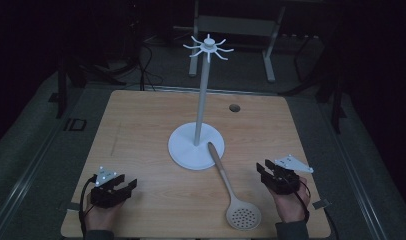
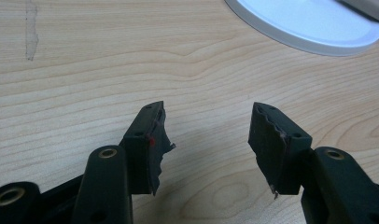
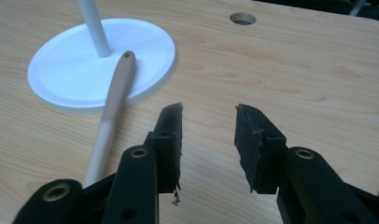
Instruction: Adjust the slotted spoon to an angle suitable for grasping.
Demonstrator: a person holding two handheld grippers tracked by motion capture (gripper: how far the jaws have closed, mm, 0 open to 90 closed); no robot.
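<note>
The right gripper (image 1: pixel 269 170), at the lower right of the high view, has its jaws partly apart with nothing between them. In its own view bare wood lies in the gap, and the slotted spoon's handle passes just left of the left jaw.

The left gripper (image 1: pixel 122 184), at the lower left, stands wider open and also empty.

The slotted spoon (image 1: pixel 230 191) lies flat at lower centre, its perforated bowl near the table's (image 1: pixel 141 125) front edge and its handle tip resting on the white base of the hook stand (image 1: pixel 203 107). The stand's hooks, at top centre, carry nothing; no container is here.

A likely risk is that a grip on the thin, rounded handle slips, or that dragging the spoon nudges the stand.
</note>
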